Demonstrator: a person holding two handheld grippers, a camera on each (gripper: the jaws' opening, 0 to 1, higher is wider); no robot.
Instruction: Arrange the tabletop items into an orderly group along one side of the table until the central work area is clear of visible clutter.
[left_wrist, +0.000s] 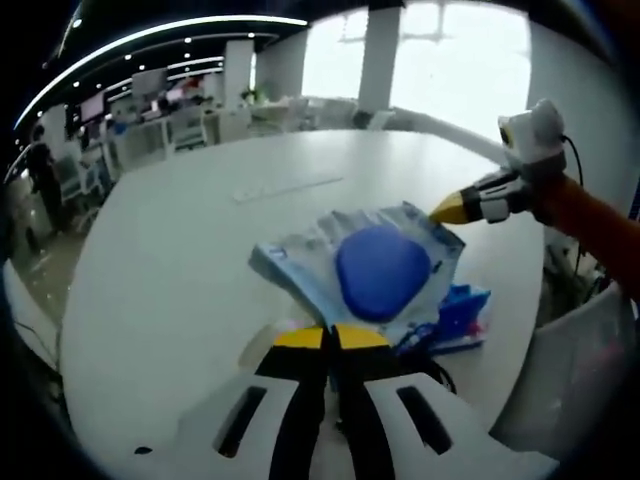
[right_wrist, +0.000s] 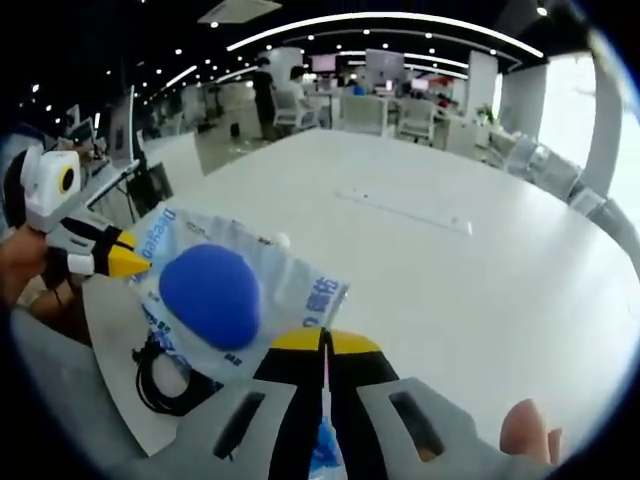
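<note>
Open-plan office, big white desk (right_wrist: 480, 280): both tools lifting one packet at the desk's edge.
Left tool (left_wrist: 332, 338) and right tool (right_wrist: 325, 342), jaws pinched tight, are gripping opposite edges of the blue-domed packet (left_wrist: 380, 270), holding it above a black cable (right_wrist: 160, 385). Next move, I judge: setting it down squarely beside the blue box (left_wrist: 465, 315).

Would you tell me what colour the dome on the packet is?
Dome: solid blue, clearest in the right gripper view.
</note>
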